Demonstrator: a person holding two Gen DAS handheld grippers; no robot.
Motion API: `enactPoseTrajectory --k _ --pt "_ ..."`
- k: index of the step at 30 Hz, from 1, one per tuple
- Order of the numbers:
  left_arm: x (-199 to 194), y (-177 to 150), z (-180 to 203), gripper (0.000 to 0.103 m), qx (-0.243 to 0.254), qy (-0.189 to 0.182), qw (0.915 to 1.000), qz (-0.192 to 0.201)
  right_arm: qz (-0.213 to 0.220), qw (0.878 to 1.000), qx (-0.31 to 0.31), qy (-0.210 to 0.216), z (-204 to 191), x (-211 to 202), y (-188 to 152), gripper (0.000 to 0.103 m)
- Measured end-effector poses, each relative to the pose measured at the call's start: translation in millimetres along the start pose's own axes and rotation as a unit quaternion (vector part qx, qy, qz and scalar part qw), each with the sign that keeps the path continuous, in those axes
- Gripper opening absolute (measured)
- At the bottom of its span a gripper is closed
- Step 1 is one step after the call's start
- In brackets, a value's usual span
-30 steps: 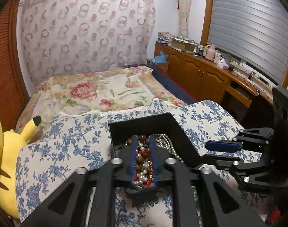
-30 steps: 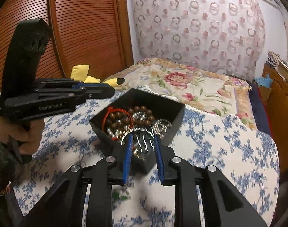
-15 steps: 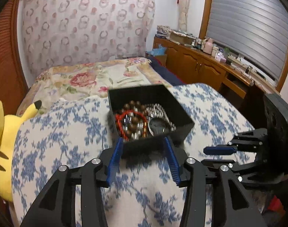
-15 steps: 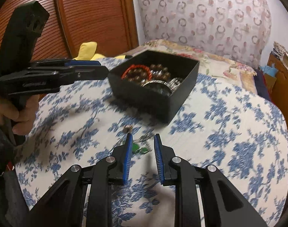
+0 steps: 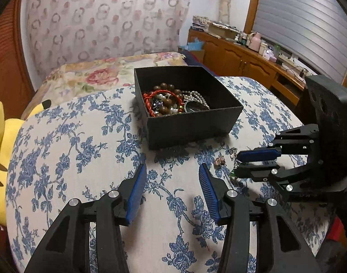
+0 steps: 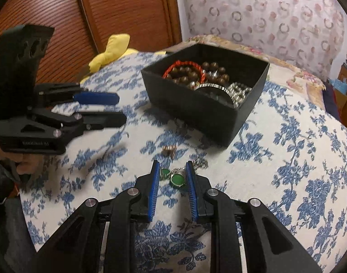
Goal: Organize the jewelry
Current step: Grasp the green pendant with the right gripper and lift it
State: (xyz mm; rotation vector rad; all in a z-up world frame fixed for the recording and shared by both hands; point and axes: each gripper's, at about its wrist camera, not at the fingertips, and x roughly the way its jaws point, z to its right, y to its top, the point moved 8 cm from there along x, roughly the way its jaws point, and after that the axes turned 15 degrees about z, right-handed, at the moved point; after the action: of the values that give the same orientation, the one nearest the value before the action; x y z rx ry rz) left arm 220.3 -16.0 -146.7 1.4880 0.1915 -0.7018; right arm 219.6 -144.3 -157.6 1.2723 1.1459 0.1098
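A black open box (image 5: pixel 193 122) (image 6: pixel 203 111) holds beaded bracelets, a red cord bracelet (image 6: pixel 184 64) and pearls on a blue-flowered cloth. My left gripper (image 5: pixel 172 170) is open and empty, hovering just in front of the box. My right gripper (image 6: pixel 172 167) is open, low over the cloth, with green stone earrings (image 6: pixel 176 178) lying between its fingertips. A small copper-coloured piece (image 6: pixel 170 149) (image 5: pixel 219 161) lies loose between the earrings and the box. In the left wrist view the right gripper (image 5: pixel 239 162) sits at the right.
The cloth-covered table (image 5: pixel 71 154) ends in a rounded edge near me. A yellow plush toy (image 5: pixel 0 150) sits at the left. A bed (image 5: pixel 109 72) lies behind, and a wooden cabinet (image 5: pixel 239 56) stands at the right.
Both grippers pulled back out of the box and came down toward the cloth. The left gripper opened wide. The right gripper now straddles the green earrings.
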Motion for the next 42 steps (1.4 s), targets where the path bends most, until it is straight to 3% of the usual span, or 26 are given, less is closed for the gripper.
enactPoseTrajectory --k 12,16,17,35,41,42 --pt "10 -2 10 0.046 0.006 -0.008 0.9999 -0.01 -0.016 1.0 -0.027 0.003 0 -13 -12 0.025" --pt "17 -6 16 0.046 0.008 -0.014 0.9997 -0.017 -0.012 0.999 -0.04 -0.006 -2 -13 -13 0.021" --pt "19 -7 18 0.046 0.01 -0.016 0.9996 -0.019 -0.011 0.999 -0.038 -0.007 -2 -14 -14 0.013" --pt "43 -7 54 0.043 0.036 -0.051 0.9975 -0.033 0.039 0.997 0.018 -0.058 44 -48 -5 0.013" --pt "47 -6 58 0.025 0.041 -0.053 0.9972 -0.033 0.046 0.997 0.019 -0.059 46 -49 -1 0.013" --pt "48 -6 58 0.016 0.04 -0.056 0.9971 -0.033 0.048 0.997 0.019 -0.059 46 -49 -1 0.013"
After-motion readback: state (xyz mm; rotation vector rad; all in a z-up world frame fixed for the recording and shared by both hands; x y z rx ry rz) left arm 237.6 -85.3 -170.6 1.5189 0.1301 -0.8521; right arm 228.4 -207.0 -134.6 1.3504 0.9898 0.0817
